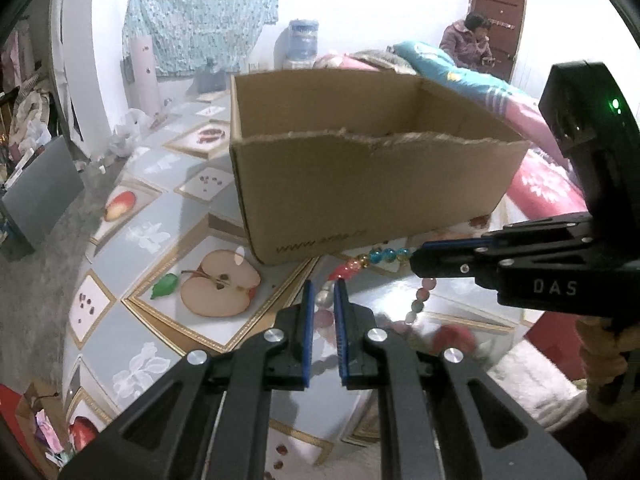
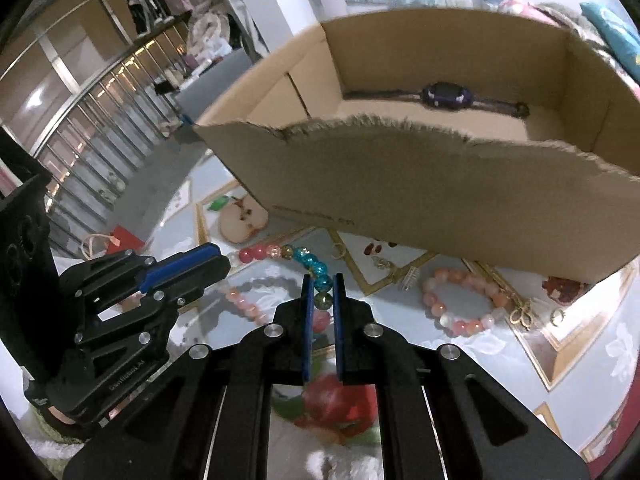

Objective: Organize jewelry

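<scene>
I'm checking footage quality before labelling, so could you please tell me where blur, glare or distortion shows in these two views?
Left wrist view: strong fisheye bending, blown-out white wall, soft beaded bracelet beyond the left tool. Right wrist view: cardboard box edges curve, the watch inside looks smeared, the pink bracelet is fairly sharp.

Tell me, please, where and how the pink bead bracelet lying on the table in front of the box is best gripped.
Grip the pink bracelet across one stretch of its bead ring, coming straight down from above. It lies flat on the table as an open loop, so one finger can drop inside and one outside. Choose the left arc, away from the gold charms on its right.
</scene>
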Demonstrator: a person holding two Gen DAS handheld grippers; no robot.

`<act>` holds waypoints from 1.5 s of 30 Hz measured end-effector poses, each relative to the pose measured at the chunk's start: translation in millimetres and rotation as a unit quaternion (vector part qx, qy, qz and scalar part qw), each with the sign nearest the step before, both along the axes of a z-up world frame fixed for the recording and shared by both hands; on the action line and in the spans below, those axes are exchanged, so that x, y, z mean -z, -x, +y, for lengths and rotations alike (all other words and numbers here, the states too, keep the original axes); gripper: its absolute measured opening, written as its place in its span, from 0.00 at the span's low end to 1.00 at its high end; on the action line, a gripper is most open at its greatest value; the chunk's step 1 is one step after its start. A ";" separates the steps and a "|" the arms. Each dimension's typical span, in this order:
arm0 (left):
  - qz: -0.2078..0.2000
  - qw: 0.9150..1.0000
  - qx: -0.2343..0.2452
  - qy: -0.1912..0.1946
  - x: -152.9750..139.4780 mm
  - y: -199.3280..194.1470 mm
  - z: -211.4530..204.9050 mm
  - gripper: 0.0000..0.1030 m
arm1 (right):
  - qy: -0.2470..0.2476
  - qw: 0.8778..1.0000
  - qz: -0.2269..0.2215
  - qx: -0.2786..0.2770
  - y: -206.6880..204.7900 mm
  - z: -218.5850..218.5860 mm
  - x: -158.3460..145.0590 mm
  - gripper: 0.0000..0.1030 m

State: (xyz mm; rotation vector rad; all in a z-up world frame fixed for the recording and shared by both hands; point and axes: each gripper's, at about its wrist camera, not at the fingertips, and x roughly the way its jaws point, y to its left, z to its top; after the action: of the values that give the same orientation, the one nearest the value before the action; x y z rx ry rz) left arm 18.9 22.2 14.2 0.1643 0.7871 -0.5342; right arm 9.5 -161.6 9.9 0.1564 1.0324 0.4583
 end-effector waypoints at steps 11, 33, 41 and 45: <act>-0.061 0.997 0.008 0.036 -57.1 11.0 -2.3 0.09 | -0.010 0.996 -0.091 0.004 14.3 -14.5 -53.4 0.07; -0.124 0.991 0.044 0.025 -126.7 -72.7 -53.6 0.09 | -0.027 0.994 -0.110 -0.005 -89.8 -37.0 -99.1 0.07; -0.051 0.998 0.031 0.005 -81.8 -111.0 -54.8 0.09 | -0.032 0.999 -0.014 -0.020 -129.0 -29.2 -63.8 0.07; -0.017 0.999 0.030 -0.019 -60.8 -125.7 -57.3 0.09 | -0.026 0.999 0.037 -0.023 -149.9 -21.4 -40.5 0.07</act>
State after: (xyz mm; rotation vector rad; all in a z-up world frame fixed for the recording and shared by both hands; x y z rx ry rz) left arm 144.6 -35.1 75.0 0.2329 0.7609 -0.5718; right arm 159.4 -182.9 50.4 0.1977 1.0989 0.5236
